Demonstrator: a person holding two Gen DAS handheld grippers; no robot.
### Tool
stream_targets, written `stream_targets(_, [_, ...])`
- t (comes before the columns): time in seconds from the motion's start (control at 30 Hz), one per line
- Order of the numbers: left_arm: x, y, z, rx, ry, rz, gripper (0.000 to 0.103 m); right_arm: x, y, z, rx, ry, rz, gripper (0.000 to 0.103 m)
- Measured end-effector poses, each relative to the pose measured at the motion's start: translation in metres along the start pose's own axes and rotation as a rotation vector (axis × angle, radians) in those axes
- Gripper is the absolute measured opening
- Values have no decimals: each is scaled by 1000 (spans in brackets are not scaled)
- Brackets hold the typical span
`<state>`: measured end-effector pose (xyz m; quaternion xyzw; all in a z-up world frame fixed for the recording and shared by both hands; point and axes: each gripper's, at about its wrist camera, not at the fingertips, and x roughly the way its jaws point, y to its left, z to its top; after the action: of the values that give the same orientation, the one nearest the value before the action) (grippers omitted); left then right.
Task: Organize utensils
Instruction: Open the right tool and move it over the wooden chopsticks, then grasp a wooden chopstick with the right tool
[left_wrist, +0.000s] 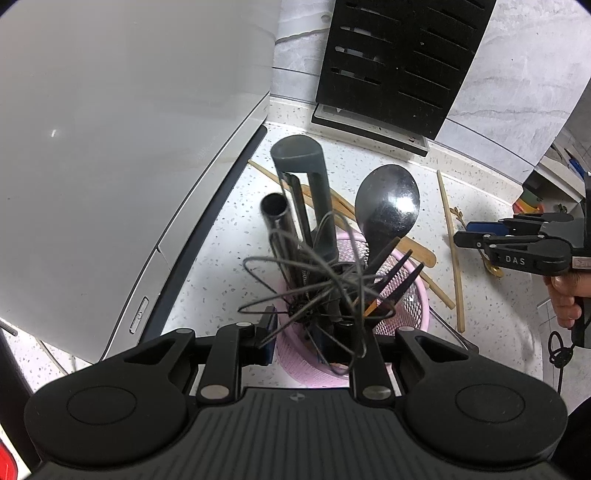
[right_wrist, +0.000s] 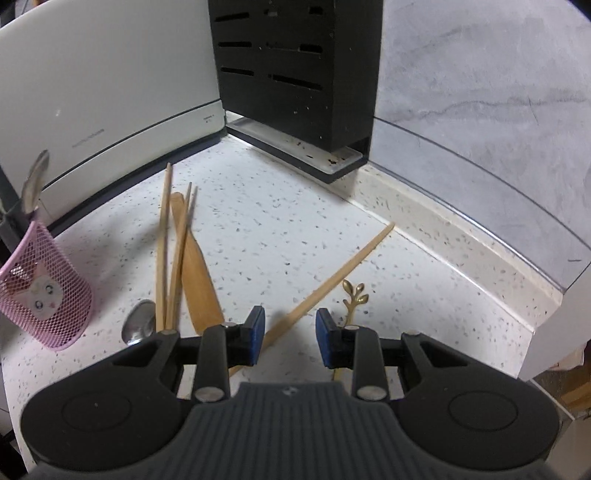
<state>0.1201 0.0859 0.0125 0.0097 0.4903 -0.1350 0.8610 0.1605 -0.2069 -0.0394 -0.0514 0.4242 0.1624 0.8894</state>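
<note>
Two hand-held grippers worked around the pink mesh basket (left_wrist: 413, 314), which stood on the speckled tabletop (right_wrist: 280, 229) just in front of a white appliance (left_wrist: 110, 129). The left hand-held gripper (left_wrist: 325, 339) hung directly over the basket; whether its pads pressed on anything I cannot tell, since a wire whisk (left_wrist: 314, 280) hid them. In the basket stood the whisk, a dark ladle (left_wrist: 388, 206), a black fork-like server (left_wrist: 399, 273) and a slotted turner (left_wrist: 306, 184). To the basket's right, the right hand-held gripper (right_wrist: 290, 334) hovered low with its blue pads (right_wrist: 256, 332) apart and nothing between them (a loose chopstick (right_wrist: 332, 280) lay just beyond). A gold leaf-handled spoon (right_wrist: 352, 295) lay right of that chopstick. Nearer the basket lay more chopsticks (right_wrist: 162, 251), a wooden spatula (right_wrist: 199, 280) and a steel spoon (right_wrist: 140, 325). Behind everything stood a black knife block (right_wrist: 295, 70).
</note>
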Motion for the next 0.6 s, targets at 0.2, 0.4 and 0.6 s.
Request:
stream_targets(0.2, [1,0,0,1,2,-1,24,10,3,3,27,9,14,29])
stream_targets(0.4, [0,2,0,-2,-2,-8,25,20,12,6,-16,44,-20,18])
stream_targets(0.6, [-2,5,0,-5,-6,-9,25,15,14,5,-48,83,14,3])
